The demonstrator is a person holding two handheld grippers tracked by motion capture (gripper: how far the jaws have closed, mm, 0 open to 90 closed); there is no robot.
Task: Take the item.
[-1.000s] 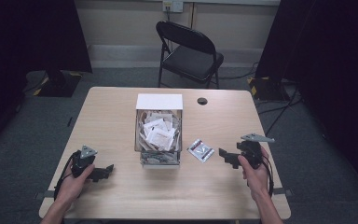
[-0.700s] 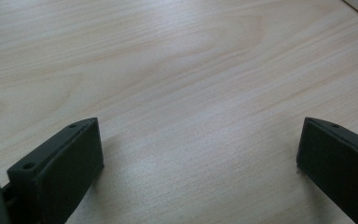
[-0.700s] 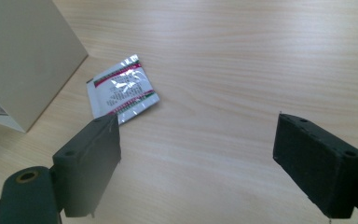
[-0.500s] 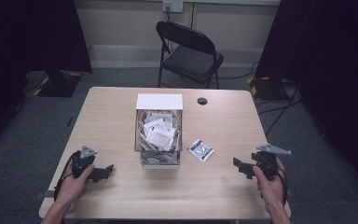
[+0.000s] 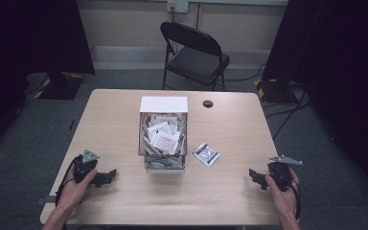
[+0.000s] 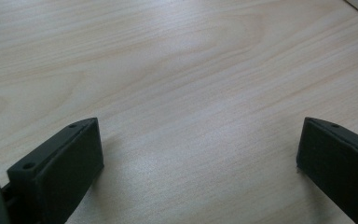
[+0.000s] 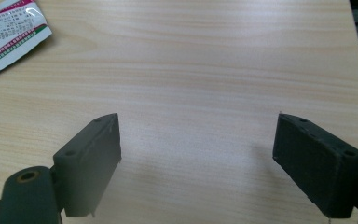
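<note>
High view: right gripper [image 5: 257, 176] near the tabletop's right front corner, jaws spread, empty.
Right gripper view: jaws wide apart over bare wood, packet [image 7: 9, 35] lying at the far left, well apart from them.
Left gripper [image 5: 106, 175]: near the left front corner, jaws spread, empty, low over the table [image 6: 177, 70].
Change: over the last second the right gripper has drawn back from beside the packet toward the front edge; the left one has stayed put.
Packet [image 5: 206, 154]: flat on the tabletop, just right of the box [image 5: 163, 139], outside it.
Box: clear, mid-table, full of like packets.
Meaning: probably a release and retreat; the packet counts as placed, unless it belongs in the box.
</note>
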